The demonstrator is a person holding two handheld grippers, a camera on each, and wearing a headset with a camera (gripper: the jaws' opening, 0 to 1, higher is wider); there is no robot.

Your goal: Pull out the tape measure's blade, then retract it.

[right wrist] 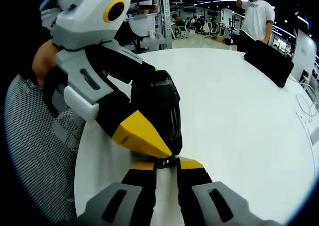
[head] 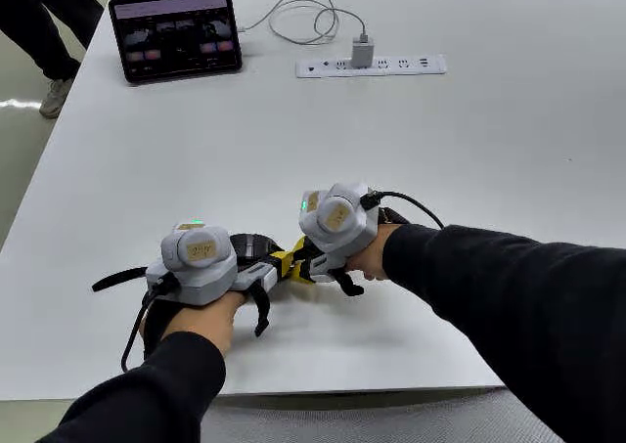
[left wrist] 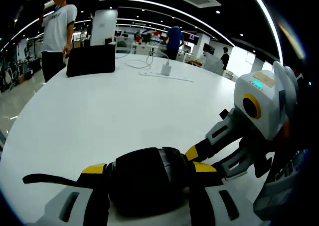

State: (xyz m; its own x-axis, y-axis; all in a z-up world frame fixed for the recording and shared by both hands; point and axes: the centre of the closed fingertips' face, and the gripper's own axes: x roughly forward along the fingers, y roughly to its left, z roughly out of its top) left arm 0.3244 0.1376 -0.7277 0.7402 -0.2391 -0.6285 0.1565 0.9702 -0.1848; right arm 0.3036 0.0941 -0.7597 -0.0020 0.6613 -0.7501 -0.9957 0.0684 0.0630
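A black tape measure [head: 250,247] lies near the table's front edge. In the left gripper view its round body [left wrist: 149,178] sits between the yellow-tipped jaws of my left gripper [left wrist: 149,170], which is shut on it. A black strap [left wrist: 47,178] trails off to its left. My right gripper [right wrist: 167,164] meets the case from the other side, its yellow tips pinched on the small end hook of the blade [right wrist: 167,160] at the case mouth. No length of blade shows outside the case. In the head view both grippers, left [head: 266,269] and right [head: 296,266], meet at the case.
A tablet [head: 176,32] stands at the far left of the white table [head: 440,169]. A power strip [head: 372,66] with a white charger and coiled cable lies at the back. A person [head: 39,22] stands beyond the table's left corner. A mesh chair [right wrist: 40,151] is below the front edge.
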